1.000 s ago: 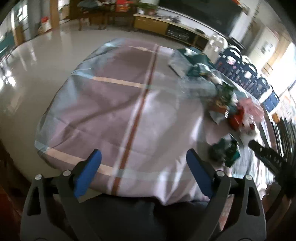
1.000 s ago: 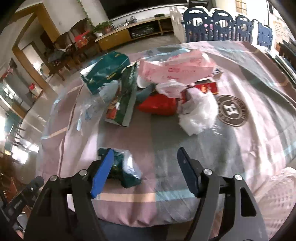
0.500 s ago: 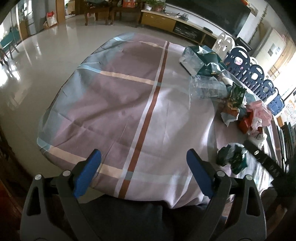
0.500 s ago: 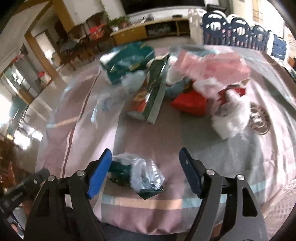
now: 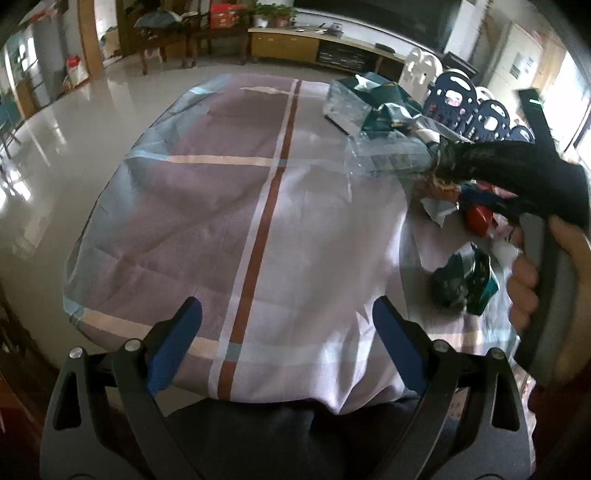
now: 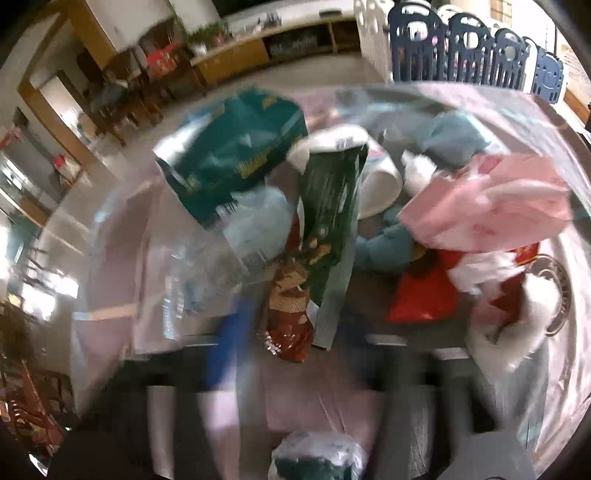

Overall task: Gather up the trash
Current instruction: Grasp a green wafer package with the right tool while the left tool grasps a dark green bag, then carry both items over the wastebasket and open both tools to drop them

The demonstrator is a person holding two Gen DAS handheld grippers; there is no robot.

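Observation:
A heap of trash lies on the table's right side: a teal box (image 6: 236, 155), a dark green snack bag (image 6: 328, 218), a clear plastic bag (image 6: 207, 273), a pink bag (image 6: 491, 206), a red wrapper (image 6: 424, 295) and white plastic (image 6: 506, 332). A crumpled green and clear wrapper (image 5: 465, 280) lies nearer, low in the right wrist view (image 6: 317, 461). My left gripper (image 5: 286, 343) is open and empty above the bare cloth. My right gripper (image 6: 295, 350) is blurred by motion, open, reaching over the heap; its body shows in the left wrist view (image 5: 517, 177).
The table wears a mauve cloth with a brown stripe (image 5: 258, 236) and hangs over the near edge. Blue and white playpen panels (image 6: 461, 51) stand behind the table. Shiny floor (image 5: 55, 147) lies to the left, with wooden furniture (image 5: 166, 33) at the back.
My right gripper has swept forward past the green wrapper toward the heap and is now blurred. In the left view it has risen into sight, held by a hand.

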